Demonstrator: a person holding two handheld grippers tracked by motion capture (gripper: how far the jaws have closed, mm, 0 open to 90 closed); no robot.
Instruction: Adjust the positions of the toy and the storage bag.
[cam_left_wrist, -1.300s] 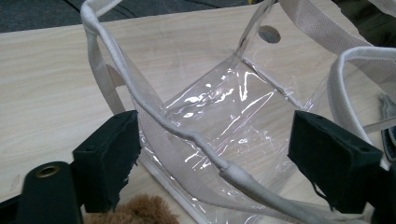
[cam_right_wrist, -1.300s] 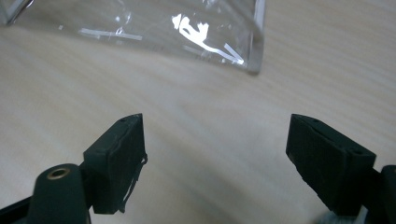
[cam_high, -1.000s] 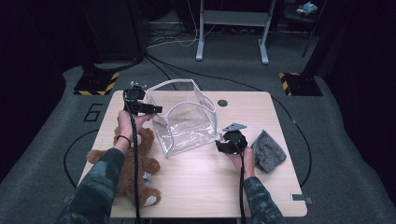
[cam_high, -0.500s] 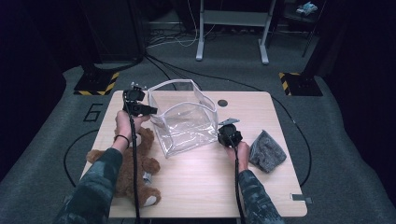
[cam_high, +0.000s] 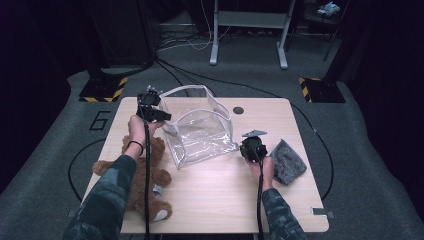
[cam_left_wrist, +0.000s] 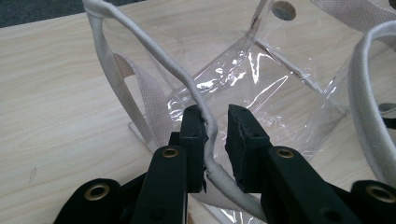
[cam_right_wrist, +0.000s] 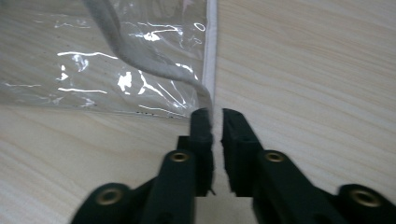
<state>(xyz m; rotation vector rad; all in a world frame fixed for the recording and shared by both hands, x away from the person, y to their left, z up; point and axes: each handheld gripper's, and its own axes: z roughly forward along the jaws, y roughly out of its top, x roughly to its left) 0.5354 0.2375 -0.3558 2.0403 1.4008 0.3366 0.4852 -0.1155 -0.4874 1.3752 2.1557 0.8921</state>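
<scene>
Clear bag (cam_high: 200, 131) stands open at table (cam_high: 300, 200) centre, mouth up. Left gripper (cam_high: 162, 116) at the bag's 9 o'clock rim; its jaws have just closed and now pinch the white rim cord (cam_left_wrist: 208, 135). Right gripper (cam_high: 245, 145) at the bag's 4 o'clock corner; its jaws have also just closed, clenched on the white edge trim (cam_right_wrist: 215, 126). Teddy (cam_high: 145, 175) lies at 7 o'clock from the bag, grey cloth (cam_high: 289, 161) at 4 o'clock, just beside the right hand (cam_high: 265, 167).
</scene>
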